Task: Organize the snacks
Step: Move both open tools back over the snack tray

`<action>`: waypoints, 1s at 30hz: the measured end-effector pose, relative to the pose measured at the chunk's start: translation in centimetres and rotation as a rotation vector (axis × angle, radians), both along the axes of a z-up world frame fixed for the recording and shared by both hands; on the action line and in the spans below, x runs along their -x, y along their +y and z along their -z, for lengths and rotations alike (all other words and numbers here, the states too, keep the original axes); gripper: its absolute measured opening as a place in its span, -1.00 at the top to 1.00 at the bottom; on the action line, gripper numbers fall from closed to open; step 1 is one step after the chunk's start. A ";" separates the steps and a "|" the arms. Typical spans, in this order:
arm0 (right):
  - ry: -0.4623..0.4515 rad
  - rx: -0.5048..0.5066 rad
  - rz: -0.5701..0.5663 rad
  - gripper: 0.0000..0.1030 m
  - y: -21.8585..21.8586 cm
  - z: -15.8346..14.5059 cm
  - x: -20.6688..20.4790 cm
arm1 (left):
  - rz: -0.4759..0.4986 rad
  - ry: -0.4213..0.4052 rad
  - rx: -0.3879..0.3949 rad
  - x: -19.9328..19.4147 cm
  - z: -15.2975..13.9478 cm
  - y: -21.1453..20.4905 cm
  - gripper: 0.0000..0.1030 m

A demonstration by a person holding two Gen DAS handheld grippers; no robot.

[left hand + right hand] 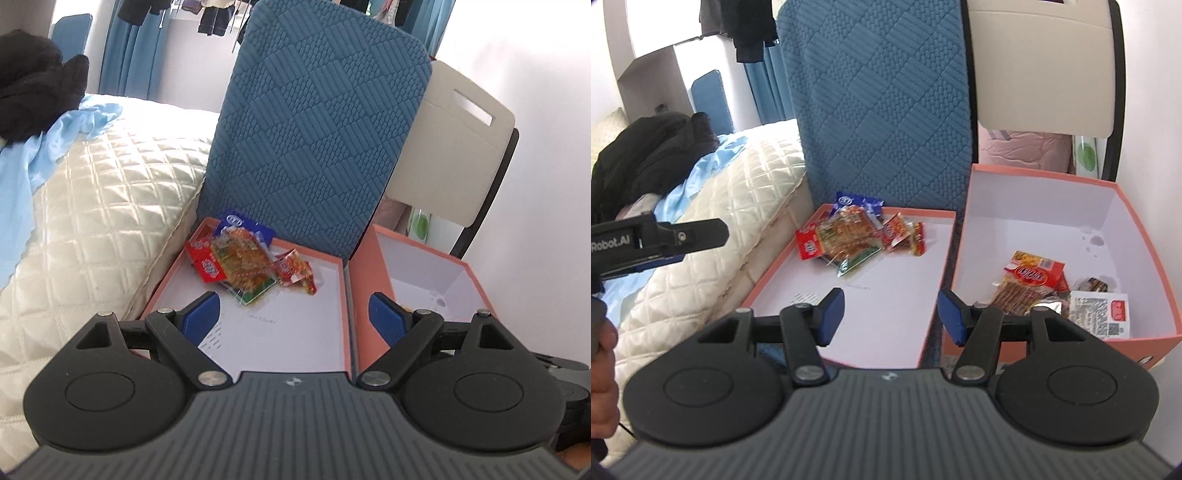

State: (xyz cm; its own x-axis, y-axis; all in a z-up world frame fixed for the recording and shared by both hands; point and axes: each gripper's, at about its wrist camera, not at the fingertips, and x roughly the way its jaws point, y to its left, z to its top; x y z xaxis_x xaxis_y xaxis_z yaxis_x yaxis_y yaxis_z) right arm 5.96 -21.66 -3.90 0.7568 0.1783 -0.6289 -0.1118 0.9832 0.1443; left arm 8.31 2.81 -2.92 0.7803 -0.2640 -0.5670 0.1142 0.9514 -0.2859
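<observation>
A pile of snack packets (243,264) lies at the far left of a shallow orange box lid (288,332); the pile also shows in the right wrist view (849,236). To its right stands a deeper orange box (1156,258) holding several packets (1034,284). My left gripper (295,314) is open and empty, above the lid near the wall between lid and box. My right gripper (892,314) is open and empty, above the gap between the two containers. The left gripper's side (665,240) shows at the left of the right wrist view.
A blue quilted chair back (317,122) rises right behind the lid and box. A cream quilted bed (92,221) with black and light-blue clothes lies on the left. A beige chair back (454,147) and a white wall are at the right.
</observation>
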 end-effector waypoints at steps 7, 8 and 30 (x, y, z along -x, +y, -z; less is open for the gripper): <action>0.030 0.004 -0.021 -0.14 1.4 1.0 0.0 | -0.023 0.043 0.014 0.1 1.5 1.6 -0.76; 0.039 0.005 -0.024 -0.14 1.5 1.3 -0.1 | -0.028 0.049 0.016 0.0 1.7 1.9 -0.76; 0.101 0.018 -0.027 -0.14 3.3 3.1 -6.3 | -0.053 0.132 0.011 -6.7 5.5 4.1 -0.75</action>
